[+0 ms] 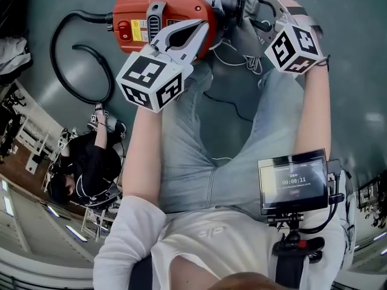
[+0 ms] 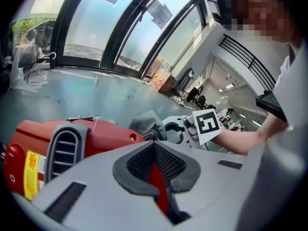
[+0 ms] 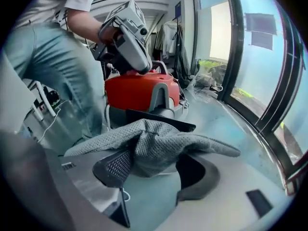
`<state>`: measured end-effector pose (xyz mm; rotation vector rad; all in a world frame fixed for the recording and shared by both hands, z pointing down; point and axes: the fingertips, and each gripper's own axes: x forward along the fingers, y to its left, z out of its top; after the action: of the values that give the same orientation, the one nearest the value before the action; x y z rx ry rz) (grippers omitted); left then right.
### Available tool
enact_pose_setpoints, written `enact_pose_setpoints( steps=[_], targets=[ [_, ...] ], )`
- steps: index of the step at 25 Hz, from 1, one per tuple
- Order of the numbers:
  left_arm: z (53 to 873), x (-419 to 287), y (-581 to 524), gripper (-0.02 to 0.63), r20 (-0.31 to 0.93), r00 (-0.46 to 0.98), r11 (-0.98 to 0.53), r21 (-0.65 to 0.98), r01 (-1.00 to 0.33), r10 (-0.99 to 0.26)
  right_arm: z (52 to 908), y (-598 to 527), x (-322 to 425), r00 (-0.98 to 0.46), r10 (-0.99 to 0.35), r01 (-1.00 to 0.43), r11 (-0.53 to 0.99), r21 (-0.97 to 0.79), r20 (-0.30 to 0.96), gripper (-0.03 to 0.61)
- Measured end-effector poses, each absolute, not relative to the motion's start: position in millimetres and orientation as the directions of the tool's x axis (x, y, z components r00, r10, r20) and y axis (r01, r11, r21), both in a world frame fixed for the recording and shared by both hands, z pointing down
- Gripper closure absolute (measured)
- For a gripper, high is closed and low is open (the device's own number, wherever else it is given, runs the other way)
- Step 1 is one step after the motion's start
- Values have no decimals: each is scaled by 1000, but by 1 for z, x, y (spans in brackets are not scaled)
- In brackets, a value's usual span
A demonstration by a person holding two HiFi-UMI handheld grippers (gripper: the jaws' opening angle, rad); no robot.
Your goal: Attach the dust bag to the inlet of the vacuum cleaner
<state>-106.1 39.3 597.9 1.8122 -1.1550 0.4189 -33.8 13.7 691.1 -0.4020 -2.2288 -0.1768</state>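
Right gripper view: dust bag (image 3: 159, 146) (across claw (image 3: 158, 171))

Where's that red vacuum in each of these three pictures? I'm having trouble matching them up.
Head view: the vacuum is at the top, left of centre.
Left gripper view: the vacuum is at the lower left, just beyond the jaws.
Right gripper view: the vacuum is at the centre, behind the grey dust bag.
Shared landmark: the left hand-held gripper, set on the vacuum's top in all three.
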Motion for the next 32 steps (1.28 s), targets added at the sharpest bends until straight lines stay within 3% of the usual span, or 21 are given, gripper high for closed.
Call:
enact_pose_setpoints(
  steps=[4,7,10,13,16,19,23,25,29,30,32],
  targets=[
    [599,-104,40,609,678,507,-145,517,-844,-532,674,13,-36,-613,312,289,944,-161,726,326],
    [603,-103,39,609,678,501,-149,508,-848,-538,682,12,-45,-543,330,237,942,-236,772,325],
    [615,-104,35,609,674,498,-138,514,-847,-546,699,8,-47,-433,248,295,947,-123,867,325],
    [608,-116,34,609,643,530,-121,567,-815,-554,696,4,-55,-448,141,377,925,44,883,327],
    [575,-125,40,609,616,569,-101,626,-774,-545,665,10,-59,-449,201,306,950,-62,870,327],
    [566,-116,53,609,608,587,-95,648,-756,-534,660,26,-54,-313,305,275,935,-222,899,327],
    [581,-114,50,609,604,596,-84,662,-745,-528,685,19,-52,-128,194,381,915,-133,973,326],
    [585,-111,44,609,601,600,-90,663,-743,-528,688,7,-50,-132,195,315,938,-145,972,326],
    [594,-108,36,609,598,602,-95,663,-743,-530,686,1,-50,-194,320,95,947,-307,927,325],
    [597,-108,35,609,598,603,-91,666,-741,-529,692,2,-47,-168,274,137,958,-253,947,325],
    [601,-108,35,609,598,602,-87,668,-739,-528,705,3,-46,-115,56,345,939,-13,992,325]
  ],
)
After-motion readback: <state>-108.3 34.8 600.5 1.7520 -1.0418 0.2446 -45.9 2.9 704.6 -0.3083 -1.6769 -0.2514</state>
